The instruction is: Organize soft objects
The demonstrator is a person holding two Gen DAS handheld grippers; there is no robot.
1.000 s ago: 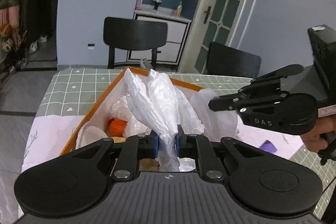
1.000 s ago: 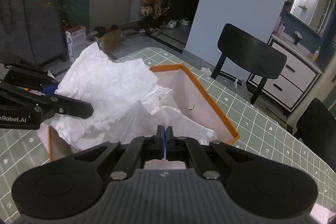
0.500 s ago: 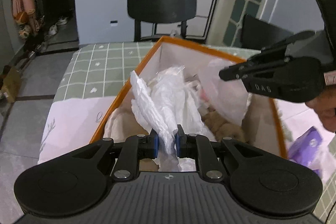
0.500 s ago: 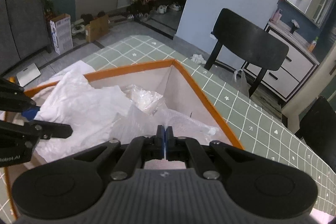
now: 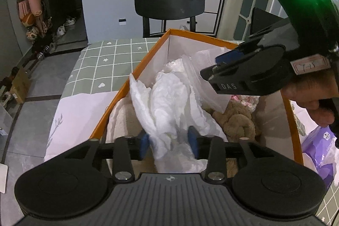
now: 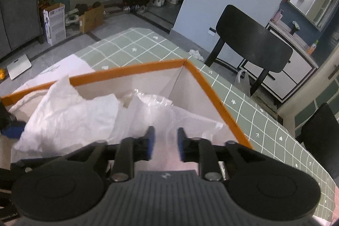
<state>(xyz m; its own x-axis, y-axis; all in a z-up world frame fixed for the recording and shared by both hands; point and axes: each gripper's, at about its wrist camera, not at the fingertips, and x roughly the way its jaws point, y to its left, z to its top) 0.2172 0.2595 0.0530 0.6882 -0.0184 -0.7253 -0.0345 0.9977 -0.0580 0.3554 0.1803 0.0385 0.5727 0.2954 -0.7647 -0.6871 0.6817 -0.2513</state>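
An orange-rimmed cardboard box [image 5: 148, 54] stands on the green checked table. Crumpled white wrapping paper [image 5: 169, 103] lies inside it over a brown plush toy [image 5: 237, 120]. My left gripper [image 5: 169, 144] is open, its blue pads either side of the paper. My right gripper [image 6: 164, 139] is open above a clear plastic bag [image 6: 169, 111] in the box, and it also shows in the left wrist view [image 5: 243, 75]. The white paper [image 6: 70, 113] fills the left of the box [image 6: 214, 96] in the right wrist view.
A black chair [image 5: 169, 3] stands beyond the table's far edge and another [image 6: 320, 139] at the right. A purple packet [image 5: 317, 145] lies on the table right of the box. A white sheet [image 5: 84, 109] lies under the box.
Both grippers have opened and let go: the left released the white paper, the right released the clear plastic bag. Both items have sunk into the box.
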